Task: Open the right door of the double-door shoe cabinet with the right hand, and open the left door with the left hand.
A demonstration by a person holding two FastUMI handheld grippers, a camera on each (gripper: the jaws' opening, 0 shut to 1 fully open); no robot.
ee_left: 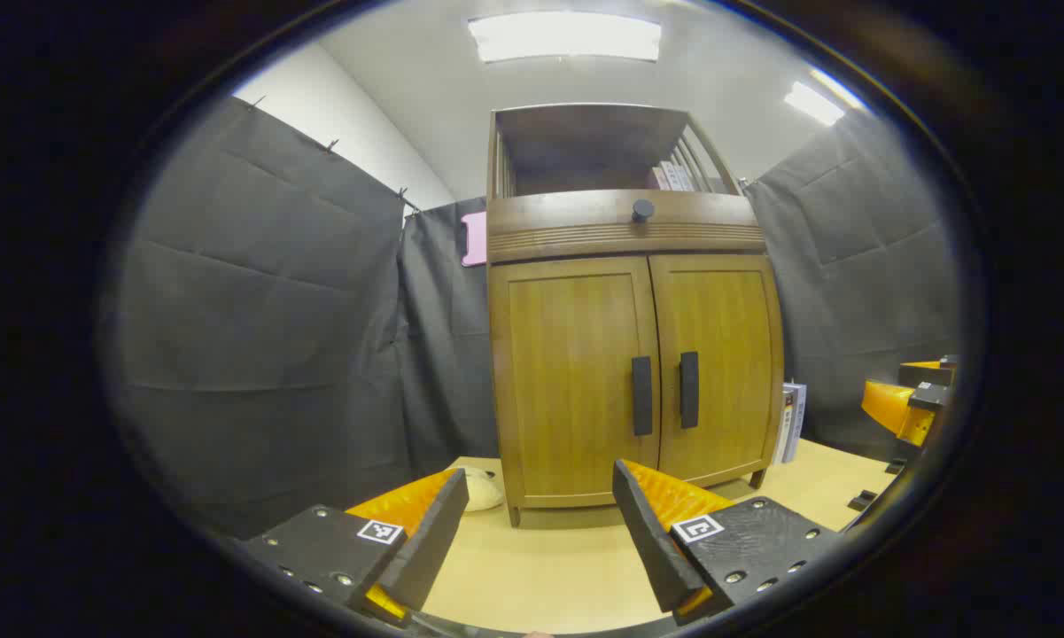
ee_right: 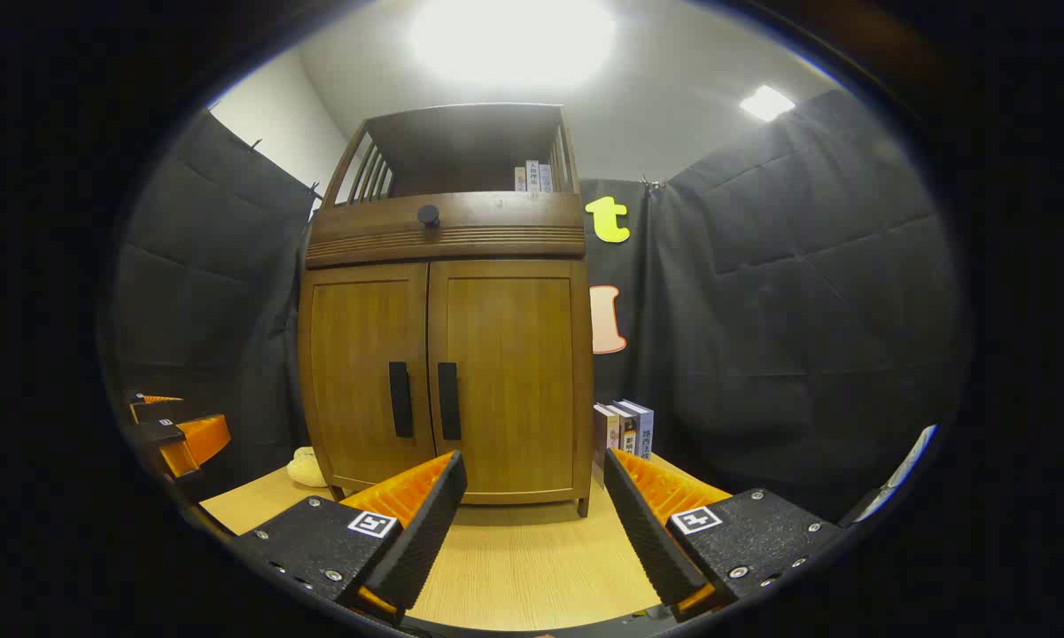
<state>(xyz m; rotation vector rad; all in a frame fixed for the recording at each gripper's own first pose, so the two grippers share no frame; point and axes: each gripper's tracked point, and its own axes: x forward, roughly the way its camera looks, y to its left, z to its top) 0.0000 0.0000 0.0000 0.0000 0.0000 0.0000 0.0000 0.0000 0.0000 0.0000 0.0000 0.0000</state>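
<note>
A wooden shoe cabinet (ee_left: pixel 629 354) (ee_right: pixel 447 354) stands on the light tabletop, both doors closed. Its left door (ee_left: pixel 571 381) (ee_right: pixel 363 372) carries a dark vertical handle (ee_left: pixel 642 395) (ee_right: pixel 399 399); its right door (ee_left: pixel 718 363) (ee_right: pixel 514 372) has a matching handle (ee_left: pixel 689 389) (ee_right: pixel 448 400). My left gripper (ee_left: pixel 540 509) is open, some way in front of the cabinet with nothing between its fingers. My right gripper (ee_right: pixel 536 505) is open too, also back from the doors. Each gripper appears at the edge of the other's view: the right gripper (ee_left: pixel 908 403) and the left gripper (ee_right: pixel 173 434).
Above the doors is a drawer with a round knob (ee_left: pixel 642 210) (ee_right: pixel 428 214) and an open shelf holding books. More books (ee_left: pixel 790 421) (ee_right: pixel 625 430) stand right of the cabinet. A pale soft object (ee_left: pixel 481 489) (ee_right: pixel 306 467) lies at its left foot. Black cloth walls enclose the table (ee_left: pixel 532 567).
</note>
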